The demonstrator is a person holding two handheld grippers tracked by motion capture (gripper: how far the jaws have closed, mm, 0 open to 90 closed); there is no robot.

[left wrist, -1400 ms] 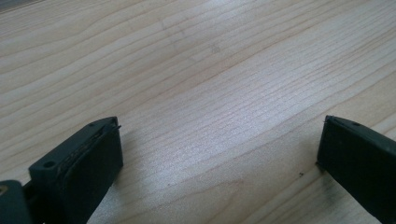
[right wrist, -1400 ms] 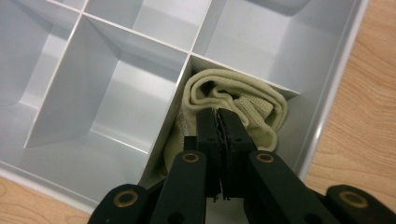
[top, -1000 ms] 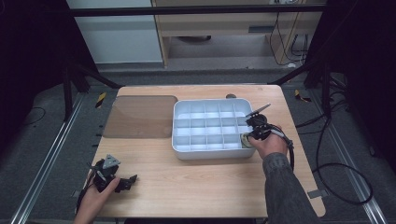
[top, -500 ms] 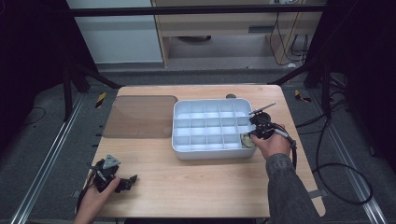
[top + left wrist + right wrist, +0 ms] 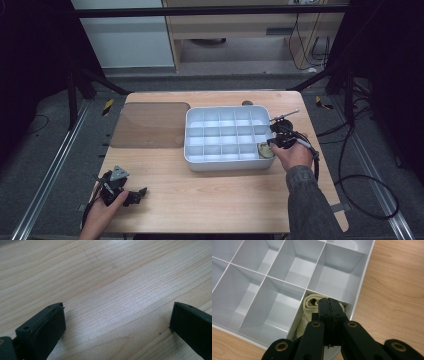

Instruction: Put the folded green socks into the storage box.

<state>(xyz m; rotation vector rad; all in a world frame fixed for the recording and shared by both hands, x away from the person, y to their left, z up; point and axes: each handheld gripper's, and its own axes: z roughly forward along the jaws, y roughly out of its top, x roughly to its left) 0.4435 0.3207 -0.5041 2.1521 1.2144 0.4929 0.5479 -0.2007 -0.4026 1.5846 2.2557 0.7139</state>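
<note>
Right gripper (image 5: 329,306) is pressed together over the rolled cloth (image 5: 310,305), sitting in the tray's (image 5: 192,160) near right corner pocket. Snagged fabric could lift back out. Left gripper (image 5: 117,320) rests spread and empty on the table (image 5: 105,272).

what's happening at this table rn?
A person holds a tool in each hand. The right tool is shut, its tips down in the near right corner cell of the white tray, on a rolled beige cloth. The left tool rests open on the table, away from the tray.
</note>
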